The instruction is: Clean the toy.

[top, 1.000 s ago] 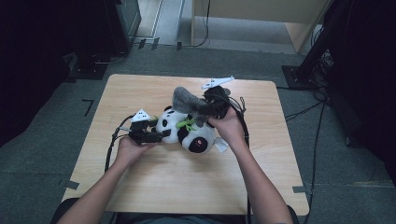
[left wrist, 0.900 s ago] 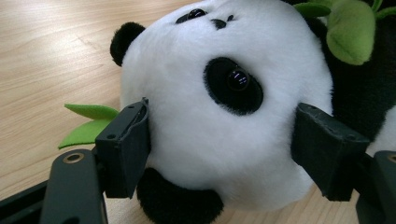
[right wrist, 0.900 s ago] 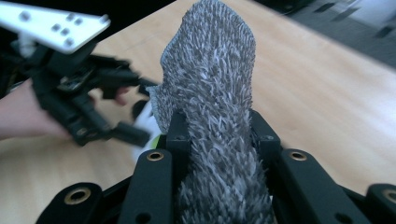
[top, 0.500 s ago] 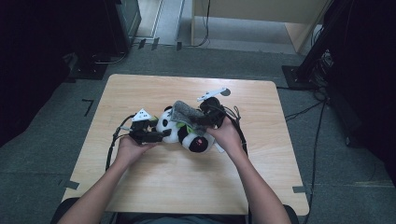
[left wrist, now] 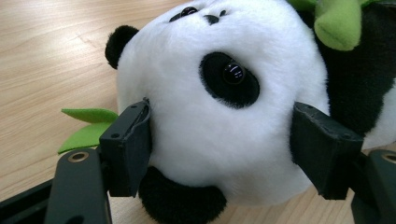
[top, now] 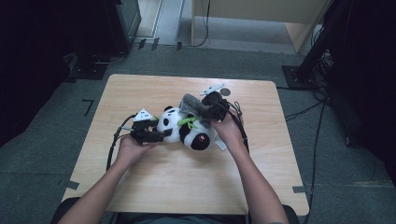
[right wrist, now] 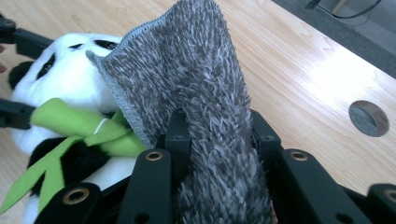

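A plush panda (top: 187, 129) with green felt leaves (top: 187, 122) lies on its side in the middle of the wooden table (top: 140, 93). My left gripper (top: 156, 135) is shut on the panda's white head (left wrist: 219, 121), one pad on each side of it (left wrist: 130, 147). A fuzzy grey cloth (right wrist: 205, 93) is pinched in my right gripper (right wrist: 219, 140), which is shut on it. The cloth (top: 191, 103) stands over the panda's body and touches it just behind the leaves (right wrist: 84, 123). The right gripper (top: 210, 106) sits at the panda's far right side.
A round hole (right wrist: 369, 117) is set in the table top near the far edge, right of the right gripper. Cables (top: 114, 140) trail from both grippers across the table. Dark equipment and stands surround the table on the grey floor.
My right gripper has come down with the grey cloth, from above the panda to lying against its body. The left gripper has stayed on the panda's head.
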Available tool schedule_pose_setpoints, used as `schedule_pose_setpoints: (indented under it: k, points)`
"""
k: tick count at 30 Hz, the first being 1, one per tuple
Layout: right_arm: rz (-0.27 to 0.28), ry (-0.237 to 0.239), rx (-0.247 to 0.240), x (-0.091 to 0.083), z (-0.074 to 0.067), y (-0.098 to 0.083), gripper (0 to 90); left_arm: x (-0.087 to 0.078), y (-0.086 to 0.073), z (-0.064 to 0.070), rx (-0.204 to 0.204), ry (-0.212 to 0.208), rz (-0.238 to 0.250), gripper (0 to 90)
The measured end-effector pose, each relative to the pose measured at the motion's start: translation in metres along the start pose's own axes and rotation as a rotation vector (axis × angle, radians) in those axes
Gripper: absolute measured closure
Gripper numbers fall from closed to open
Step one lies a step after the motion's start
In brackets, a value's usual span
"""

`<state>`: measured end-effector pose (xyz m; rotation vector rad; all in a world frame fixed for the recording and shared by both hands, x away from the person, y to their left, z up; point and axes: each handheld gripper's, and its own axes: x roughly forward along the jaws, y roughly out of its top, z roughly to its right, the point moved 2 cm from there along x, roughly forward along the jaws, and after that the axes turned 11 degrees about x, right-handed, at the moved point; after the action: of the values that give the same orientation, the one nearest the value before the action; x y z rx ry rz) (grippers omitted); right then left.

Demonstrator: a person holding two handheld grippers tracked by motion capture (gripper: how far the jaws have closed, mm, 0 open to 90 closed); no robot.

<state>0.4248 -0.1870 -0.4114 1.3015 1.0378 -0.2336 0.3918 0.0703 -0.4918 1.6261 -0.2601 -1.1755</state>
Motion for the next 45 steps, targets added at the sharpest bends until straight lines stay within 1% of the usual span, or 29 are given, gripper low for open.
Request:
schedule_pose_setpoints:
  k: [1, 2, 4, 6, 8, 9, 10, 12, 13, 16, 17, 18, 19, 20, 22, 23, 24, 26, 28, 30, 31, 33, 35, 39, 40, 41, 43, 44, 45]
  points:
    - [0.000, 0.000, 0.011, 0.000, 0.001, 0.000, 68.1, 0.000, 0.000, 0.000, 0.000, 0.000, 0.000, 26.5]
    - [0.000, 0.000, 0.011, 0.000, 0.001, 0.000, 68.1, 0.000, 0.000, 0.000, -0.003, -0.002, 0.001, 26.5]
    - [0.007, -0.012, 0.020, -0.002, 0.002, 0.002, 68.3, 0.000, 0.000, 0.000, -0.003, -0.005, 0.001, 26.4]
    - [0.035, -0.019, 0.030, -0.008, 0.004, 0.003, 68.7, 0.000, -0.001, -0.001, 0.009, -0.007, 0.000, 26.4]
    - [0.066, -0.009, 0.046, -0.016, 0.005, 0.005, 69.0, 0.000, -0.002, 0.000, 0.018, -0.007, 0.008, 26.4]
    - [0.080, 0.000, 0.057, -0.020, 0.007, 0.005, 69.0, 0.000, -0.003, 0.000, 0.016, -0.008, 0.013, 26.4]
    - [0.108, 0.031, 0.091, -0.030, 0.012, 0.005, 69.0, 0.000, -0.003, -0.001, 0.014, -0.008, 0.014, 26.4]
    - [0.125, 0.062, 0.118, -0.039, 0.019, 0.004, 69.0, 0.000, -0.003, -0.001, 0.012, -0.008, 0.015, 26.4]
    - [0.125, 0.062, 0.118, -0.039, 0.019, 0.004, 69.0, 0.000, -0.003, -0.001, 0.012, -0.008, 0.014, 26.4]
    - [0.132, 0.109, 0.150, -0.052, 0.029, -0.002, 69.0, 0.001, -0.003, -0.001, 0.011, -0.007, 0.014, 26.5]
    - [0.132, 0.109, 0.150, -0.052, 0.029, -0.002, 69.0, 0.001, -0.003, -0.001, 0.011, -0.007, 0.014, 26.7]
    - [0.129, 0.143, 0.164, -0.053, 0.033, -0.007, 68.9, 0.001, -0.003, 0.000, 0.011, -0.006, 0.014, 26.9]
    - [0.116, 0.142, 0.164, -0.052, 0.034, -0.009, 68.9, 0.001, -0.003, 0.000, 0.011, -0.006, 0.014, 27.4]
    - [0.116, 0.142, 0.164, -0.052, 0.034, -0.009, 68.9, 0.001, -0.003, 0.000, 0.011, -0.006, 0.014, 27.4]
    - [0.092, 0.128, 0.161, -0.048, 0.037, -0.015, 68.9, 0.000, -0.003, 0.000, 0.013, -0.006, 0.011, 28.6]
    - [0.074, 0.118, 0.181, -0.042, 0.042, -0.020, 68.9, 0.000, -0.003, 0.000, 0.014, -0.006, 0.008, 29.6]
    - [0.074, 0.118, 0.181, -0.042, 0.042, -0.020, 68.9, 0.000, -0.002, 0.000, 0.012, -0.005, 0.009, 29.6]
    - [0.065, 0.128, 0.211, -0.039, 0.049, -0.024, 68.9, 0.001, -0.002, 0.001, 0.019, 0.001, 0.004, 29.7]
    - [0.074, 0.137, 0.228, -0.037, 0.055, -0.028, 68.9, 0.001, -0.002, 0.001, 0.022, 0.001, 0.004, 29.7]
    - [0.071, 0.122, 0.249, -0.037, 0.063, -0.035, 68.8, 0.001, -0.003, 0.001, 0.020, -0.002, 0.008, 29.7]
    - [0.071, 0.122, 0.261, -0.036, 0.065, -0.038, 68.8, 0.001, -0.003, 0.000, 0.022, -0.004, 0.011, 29.6]
    - [0.068, 0.123, 0.269, -0.036, 0.067, -0.040, 68.8, 0.001, -0.003, 0.000, 0.022, -0.004, 0.013, 29.4]
    - [0.080, 0.129, 0.283, -0.034, 0.070, -0.045, 68.8, 0.001, -0.003, 0.000, 0.020, -0.006, 0.021, 29.0]
    - [0.066, 0.108, 0.293, -0.033, 0.075, -0.050, 69.0, 0.001, -0.004, -0.001, 0.013, -0.012, 0.024, 28.6]
    - [0.062, 0.104, 0.304, -0.032, 0.078, -0.053, 69.0, 0.001, -0.004, -0.001, 0.015, -0.012, 0.023, 28.5]
    - [0.062, 0.104, 0.304, -0.032, 0.078, -0.053, 69.0, 0.001, -0.004, -0.001, 0.016, -0.013, 0.023, 28.5]
    - [0.044, 0.086, 0.326, -0.031, 0.086, -0.057, 69.0, 0.001, -0.004, -0.001, 0.018, -0.013, 0.025, 28.5]
    - [0.044, 0.086, 0.326, -0.031, 0.086, -0.057, 69.0, 0.001, -0.004, -0.001, 0.018, -0.013, 0.025, 28.4]
    - [0.058, 0.079, 0.334, -0.035, 0.091, -0.058, 69.0, 0.001, -0.004, -0.001, 0.019, -0.013, 0.027, 28.4]
